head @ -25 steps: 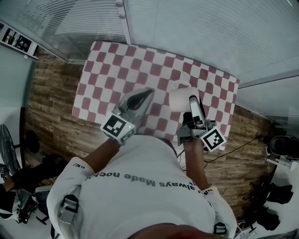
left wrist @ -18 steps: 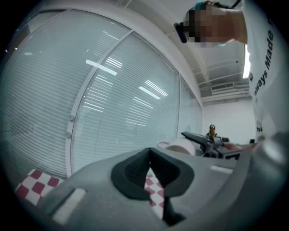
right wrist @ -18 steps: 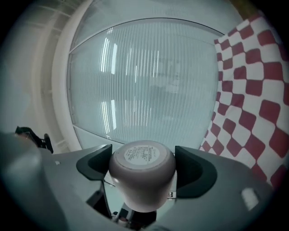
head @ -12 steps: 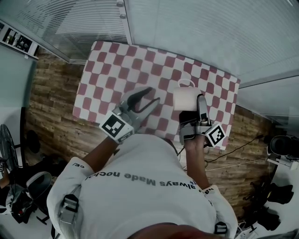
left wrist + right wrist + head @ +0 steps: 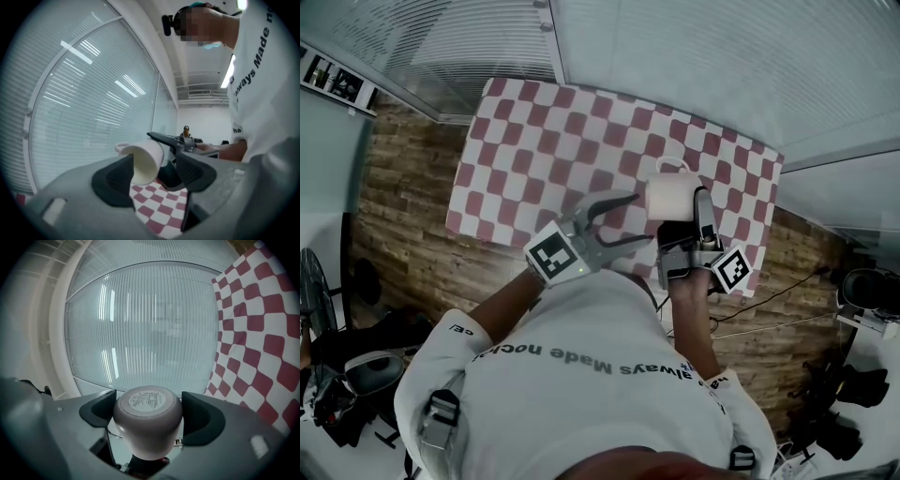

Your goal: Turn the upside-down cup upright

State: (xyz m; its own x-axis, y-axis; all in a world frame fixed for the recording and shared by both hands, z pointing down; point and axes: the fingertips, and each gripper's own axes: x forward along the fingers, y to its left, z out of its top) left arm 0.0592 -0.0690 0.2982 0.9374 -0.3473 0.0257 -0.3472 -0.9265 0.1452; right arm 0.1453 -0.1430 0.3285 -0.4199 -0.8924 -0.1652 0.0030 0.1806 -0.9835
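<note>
A white cup (image 5: 673,197) with a handle (image 5: 672,166) lies on its side in the air over the red-and-white checked cloth (image 5: 534,141). My right gripper (image 5: 684,204) is shut on it. In the right gripper view its labelled base (image 5: 147,401) points forward between the two pads. My left gripper (image 5: 637,217) comes in from the left with its jaws opening. Its tips stand close beside the cup. In the left gripper view the cup (image 5: 143,161) shows in the gap of the left gripper (image 5: 152,176), with neither pad pressing on it.
The checked table stands against a glass wall with blinds (image 5: 694,66). Wooden floor (image 5: 394,206) lies to the left and right of it. A fan (image 5: 314,291) is at far left, cables and dark gear (image 5: 853,300) at far right.
The left gripper swung right toward the cup and its jaws went from shut to spread. The right gripper rolled the cup and sank a little, then stayed still.
</note>
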